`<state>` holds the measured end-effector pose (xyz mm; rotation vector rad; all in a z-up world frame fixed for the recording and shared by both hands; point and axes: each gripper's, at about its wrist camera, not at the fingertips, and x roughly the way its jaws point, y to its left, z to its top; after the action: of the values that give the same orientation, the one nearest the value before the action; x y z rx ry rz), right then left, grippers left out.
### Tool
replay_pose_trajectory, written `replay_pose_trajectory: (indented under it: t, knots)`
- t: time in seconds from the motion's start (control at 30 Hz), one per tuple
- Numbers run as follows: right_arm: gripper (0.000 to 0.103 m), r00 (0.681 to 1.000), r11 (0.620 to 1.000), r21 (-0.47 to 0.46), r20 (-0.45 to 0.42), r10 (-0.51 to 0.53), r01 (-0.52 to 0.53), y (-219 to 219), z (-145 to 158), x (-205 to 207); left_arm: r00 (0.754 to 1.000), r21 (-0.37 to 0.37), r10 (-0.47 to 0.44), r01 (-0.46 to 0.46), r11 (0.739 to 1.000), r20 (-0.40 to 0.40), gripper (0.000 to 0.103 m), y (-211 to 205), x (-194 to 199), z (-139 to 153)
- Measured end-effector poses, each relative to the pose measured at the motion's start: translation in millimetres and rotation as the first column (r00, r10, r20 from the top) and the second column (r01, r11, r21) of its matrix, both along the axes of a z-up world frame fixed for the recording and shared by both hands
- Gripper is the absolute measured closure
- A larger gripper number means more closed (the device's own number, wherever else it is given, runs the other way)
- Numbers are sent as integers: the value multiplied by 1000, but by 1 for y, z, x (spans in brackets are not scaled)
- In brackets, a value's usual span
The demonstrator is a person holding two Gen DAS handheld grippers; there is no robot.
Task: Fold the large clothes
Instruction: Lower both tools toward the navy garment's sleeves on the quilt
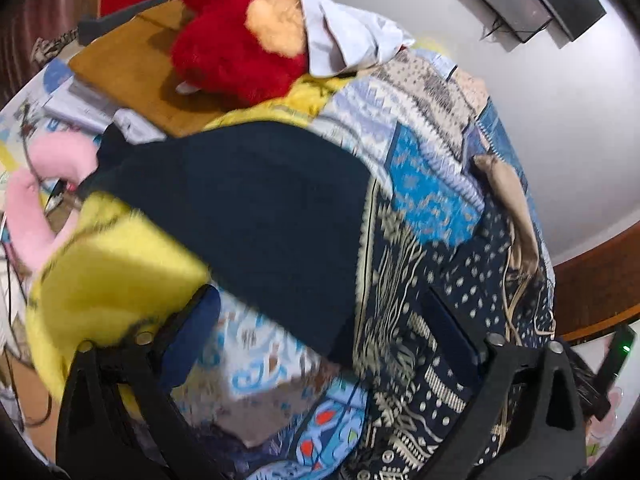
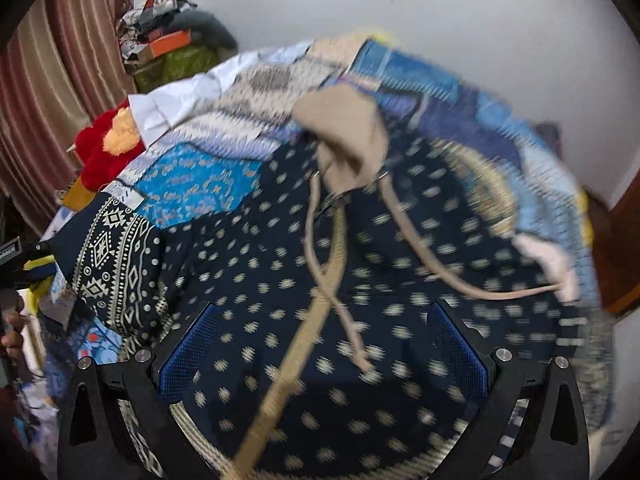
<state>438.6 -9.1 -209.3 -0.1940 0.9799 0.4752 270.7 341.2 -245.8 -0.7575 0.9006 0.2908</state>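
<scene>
A large navy garment with cream dots and patterned borders (image 2: 360, 272) lies spread on a patchwork bedspread (image 2: 192, 184); it also shows in the left wrist view (image 1: 460, 300). A beige cloth with long drawstrings (image 2: 344, 140) lies on it. My right gripper (image 2: 324, 344) is open just above the dotted cloth, with the cloth between its fingers. My left gripper (image 1: 332, 332) is open over the garment's patterned edge, beside a plain dark cloth (image 1: 260, 208) and a yellow cloth (image 1: 104, 272). Both views are motion-blurred.
A red plush toy (image 1: 240, 48) and a white shirt (image 1: 348, 40) lie at the far side of the bed. A pink plush (image 1: 36, 208) and papers lie left. A brown board (image 1: 132, 64) lies under the toy. Curtains (image 2: 52, 92) hang left; a white wall is behind.
</scene>
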Motion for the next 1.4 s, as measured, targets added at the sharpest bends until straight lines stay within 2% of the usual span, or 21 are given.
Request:
replay_pose_trajectory:
  t: [0.03,0.1,0.13,0.2,0.27,0.37,0.43,0.53,0.67,0.73,0.83,0.93,1.0,1.03,1.13,1.2,1.27,1.33,1.37,1.4]
  knots:
    - [0,1000,1000,9,-30,2,-2,3,-7,6,1000,-1,4,-4,1000,-4,20,3,5,-1]
    - [0,994,1000,21,-111,9,-7,11,-24,19,1000,15,11,-11,1000,-23,39,9,15,-3]
    - [0,989,1000,22,-144,17,-14,17,-32,23,999,38,17,-15,999,-39,45,12,21,-3]
    - [0,983,999,15,-183,35,-33,27,-45,28,997,83,28,-22,996,-76,75,16,31,-5]
    - [0,980,998,-8,-193,53,-56,35,-53,29,992,136,45,-29,990,-115,92,18,40,-4]
    - [0,975,995,-40,-204,83,-93,41,-59,25,991,221,41,-12,975,-129,97,15,47,8]
    - [0,975,993,-52,-202,93,-105,41,-60,21,993,343,25,18,939,-120,97,0,53,29]
    - [0,977,993,-53,-193,92,-104,34,-52,16,997,460,-33,59,886,-66,97,-29,60,67]
    - [0,982,997,-17,-178,67,-71,13,-31,10,988,519,-152,124,846,12,98,-77,70,107]
    - [0,986,999,-3,-158,47,-48,-4,-17,8,970,531,-237,176,829,48,98,-107,78,119]
    - [0,993,1000,9,-117,17,-16,-32,5,1,938,563,-344,266,783,35,98,-160,91,121]
    - [0,997,1000,5,-82,-13,13,-60,25,-8,898,542,-439,378,751,-19,98,-212,107,99]
    - [0,997,999,-1,-62,-39,39,-81,35,-14,868,503,-491,457,733,-73,98,-242,114,73]
    - [0,997,999,-4,-58,-49,49,-90,37,-17,857,477,-507,484,734,-89,98,-251,115,61]
    - [0,995,997,-9,-61,-82,81,-116,40,-27,828,324,-539,558,764,-154,98,-272,118,12]
    - [0,993,995,-3,-70,-99,99,-130,40,-33,807,258,-557,590,765,-195,96,-283,117,-10]
    - [0,990,993,6,-79,-115,116,-143,40,-38,799,251,-560,601,759,-222,89,-288,112,-24]
    - [0,988,992,11,-84,-126,128,-152,39,-43,802,276,-553,597,753,-225,70,-286,104,-19]
    - [0,988,991,13,-83,-130,131,-156,38,-45,799,262,-559,602,755,-222,51,-282,99,-15]
    - [0,988,991,15,-83,-131,133,-158,38,-47,797,245,-567,603,759,-208,39,-278,94,-9]
